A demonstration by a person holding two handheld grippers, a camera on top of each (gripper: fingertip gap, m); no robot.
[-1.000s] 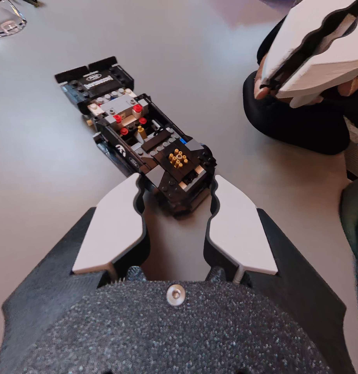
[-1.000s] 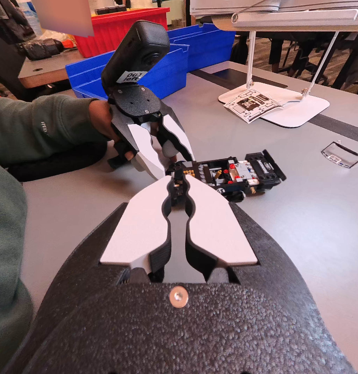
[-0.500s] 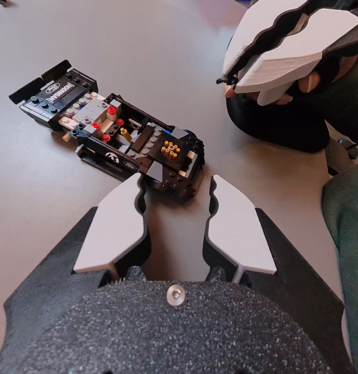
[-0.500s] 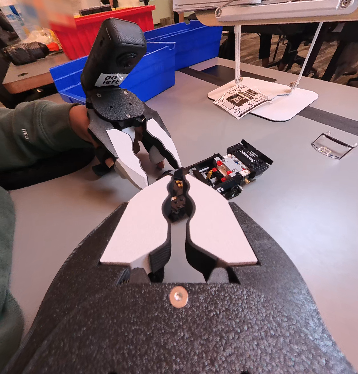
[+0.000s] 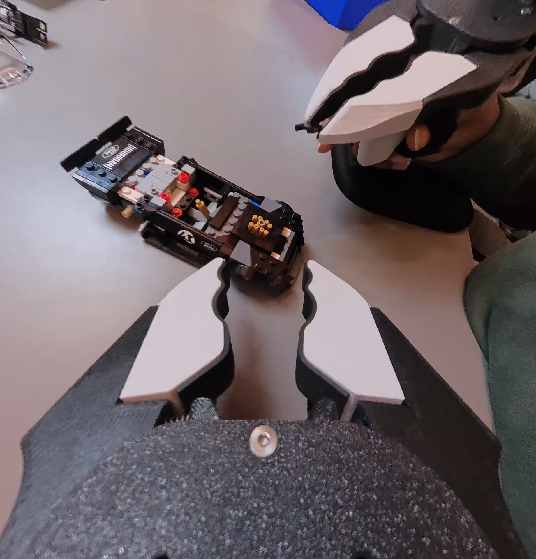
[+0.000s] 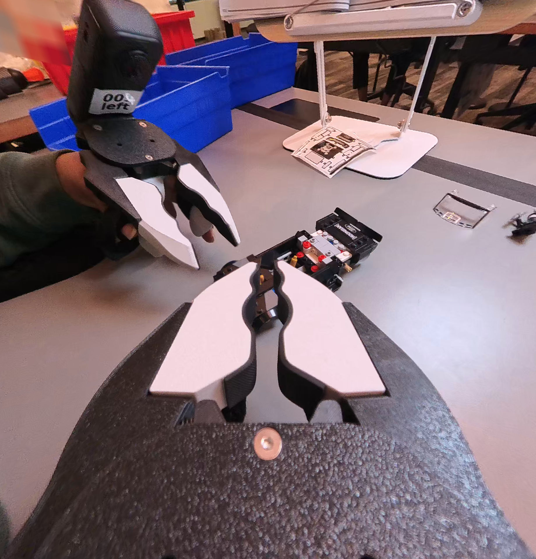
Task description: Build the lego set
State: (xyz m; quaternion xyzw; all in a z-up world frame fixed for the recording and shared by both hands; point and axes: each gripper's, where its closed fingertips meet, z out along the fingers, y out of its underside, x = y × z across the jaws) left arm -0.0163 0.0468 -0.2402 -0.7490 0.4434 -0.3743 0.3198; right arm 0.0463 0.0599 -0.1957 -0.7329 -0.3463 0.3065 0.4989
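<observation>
The partly built black Lego car point(image 5: 185, 208) lies on the grey table, its engine end with gold studs toward me. My left gripper point(image 5: 263, 266) is open and empty, its fingertips just short of the car's near end. It also shows in the right wrist view point(image 6: 215, 252), hovering left of the car point(image 6: 330, 248). My right gripper point(image 6: 265, 266) is nearly shut above the car's near end. In the left wrist view the right gripper point(image 5: 313, 130) hangs up right of the car with a small thin black Lego piece point(image 5: 303, 127) sticking out of its tips.
Blue bins point(image 6: 185, 102) and a red bin point(image 6: 176, 27) stand at the back left. A white stand point(image 6: 397, 151) holds an instruction sheet point(image 6: 330, 148). A clear windshield piece point(image 6: 460, 211) and a small black part point(image 6: 527, 222) lie far right. A green sleeve point(image 5: 509, 332) is at the right. Some 8 cm of space lies between my two pairs of fingers. Left tips and right tips are each some 25 cm from the clear windshield piece point(image 6: 460, 211).
My left gripper has drawn back so the car's end no longer sits between its fingers, and its jaws have narrowed a little. My right gripper has shifted over the car, still shut on its piece.
</observation>
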